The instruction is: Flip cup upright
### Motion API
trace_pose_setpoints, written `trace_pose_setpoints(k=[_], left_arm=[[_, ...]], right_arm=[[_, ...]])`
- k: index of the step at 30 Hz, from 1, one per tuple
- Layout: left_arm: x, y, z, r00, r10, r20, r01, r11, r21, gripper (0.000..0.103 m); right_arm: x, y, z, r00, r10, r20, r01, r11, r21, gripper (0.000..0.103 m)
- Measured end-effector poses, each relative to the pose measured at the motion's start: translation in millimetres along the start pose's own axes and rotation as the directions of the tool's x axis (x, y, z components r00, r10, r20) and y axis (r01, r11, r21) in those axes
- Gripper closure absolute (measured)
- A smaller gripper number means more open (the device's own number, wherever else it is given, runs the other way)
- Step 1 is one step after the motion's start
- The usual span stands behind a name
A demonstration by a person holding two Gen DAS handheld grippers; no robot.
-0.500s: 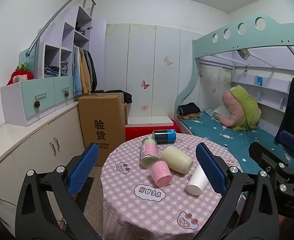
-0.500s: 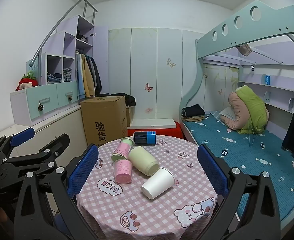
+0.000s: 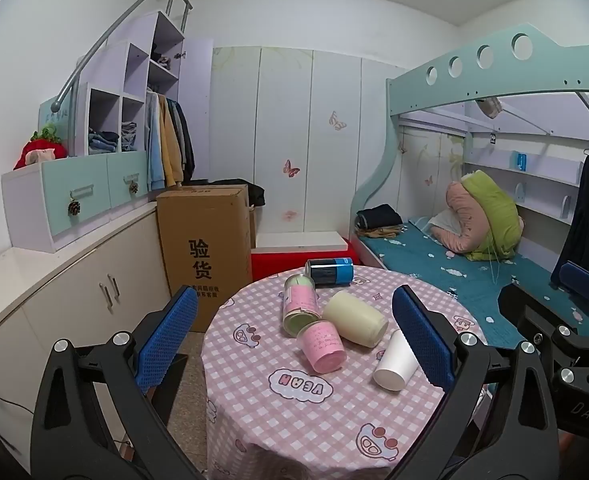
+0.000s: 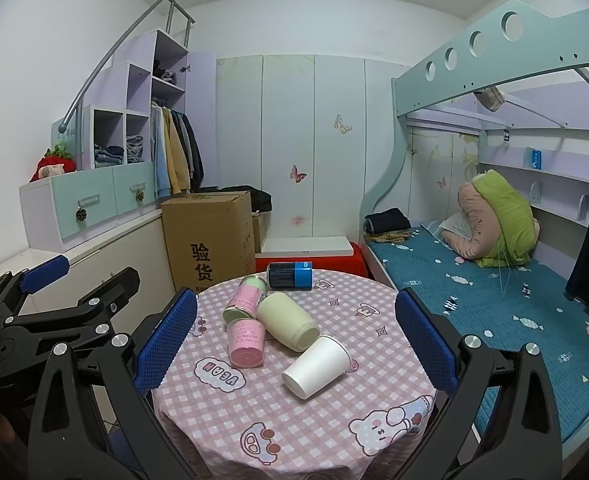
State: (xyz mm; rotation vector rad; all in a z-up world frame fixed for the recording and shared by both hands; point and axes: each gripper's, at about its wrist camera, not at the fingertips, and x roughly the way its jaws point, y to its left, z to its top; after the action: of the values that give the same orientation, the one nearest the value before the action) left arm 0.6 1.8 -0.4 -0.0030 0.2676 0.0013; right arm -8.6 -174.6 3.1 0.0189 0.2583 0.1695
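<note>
We find the white cup (image 4: 316, 366) lying on its side on the table (image 4: 294, 420), long axis slanting with its mouth toward our right gripper (image 4: 294, 344), which is nearer and gapes empty, as does our left gripper (image 3: 294, 340).

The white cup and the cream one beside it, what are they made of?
The white cup looks like matte paper or foam: thin wall, rolled rim. The cream cup looks like smooth plastic or glazed ceramic, with a soft sheen; I cannot tell which.
</note>
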Motion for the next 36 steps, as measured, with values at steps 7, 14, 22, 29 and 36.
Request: trace_pose_setpoints(k=[7,14,22,29,36], left_arm=[[-0.7,-2.1,0.2,1.0,0.001,0.001,-0.001,1.0,0.005,0.005],[-0.8,-2.2,0.3,1.0,0.001,0.002,-0.001,1.0,0.004,0.005],[-0.6,-2.3,0.4,1.0,0.002,0.0,-0.002,1.0,0.005,0.005],[-0.7,-2.2,0.2,1.0,0.0,0.002,0.0,1.0,0.004,0.005],[-0.6,-2.2,0.3,1.0,0.001,0.001,-0.001,1.0,0.005,0.005]], right_arm=[[-0.9,-0.5,0.4,1.0,0.002,-0.002,-0.002,1.0,0.0,0.007],[0.7,-0.5,-0.5,1.0,0.001,-0.002,-0.001,1.0,0.0,0.007],[0.8,-0.2,0.7,1.0,0.004,-0.003,-0.004,1.0,0.002,0.007],[0.7,1.0,0.8,1.0,0.003,-0.002,-0.003,1.0,0.002,0.007],[1.1,-1.6,0.0,1.0,0.002,-0.002,-0.002,1.0,0.003,0.007]])
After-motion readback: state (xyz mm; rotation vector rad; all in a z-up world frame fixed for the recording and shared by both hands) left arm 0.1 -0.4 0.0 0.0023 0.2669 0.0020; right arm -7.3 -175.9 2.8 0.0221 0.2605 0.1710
